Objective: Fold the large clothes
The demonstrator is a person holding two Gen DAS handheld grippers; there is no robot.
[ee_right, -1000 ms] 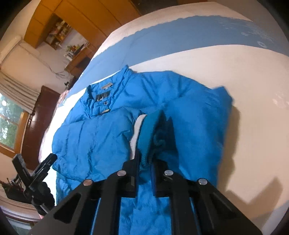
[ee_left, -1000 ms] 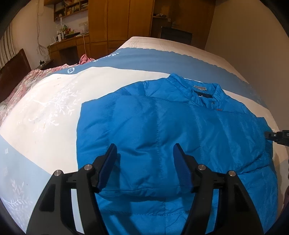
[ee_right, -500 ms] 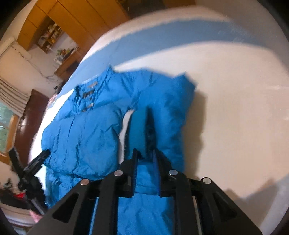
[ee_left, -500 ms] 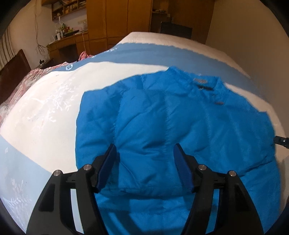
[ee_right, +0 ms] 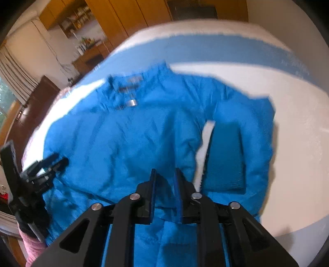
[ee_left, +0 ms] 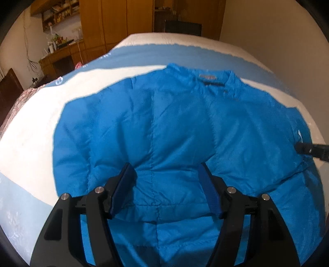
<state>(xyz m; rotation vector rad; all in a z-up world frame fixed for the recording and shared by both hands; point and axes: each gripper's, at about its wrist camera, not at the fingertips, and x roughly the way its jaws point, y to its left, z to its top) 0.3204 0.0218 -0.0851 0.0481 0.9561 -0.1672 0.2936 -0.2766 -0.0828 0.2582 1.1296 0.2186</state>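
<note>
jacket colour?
Bright blue jacket, quilted; clearest in the left wrist view.

This is a bedroom in a home. A wide bed with a white and pale-blue printed cover fills the middle of both views. Behind it, across the top of the frame, stand tall wooden wardrobes. At the upper left a wooden desk carries bottles and small clutter, with open shelves above it. In the right wrist view, striped curtains and a window hang at the left edge, beside a dark wooden headboard.
</note>
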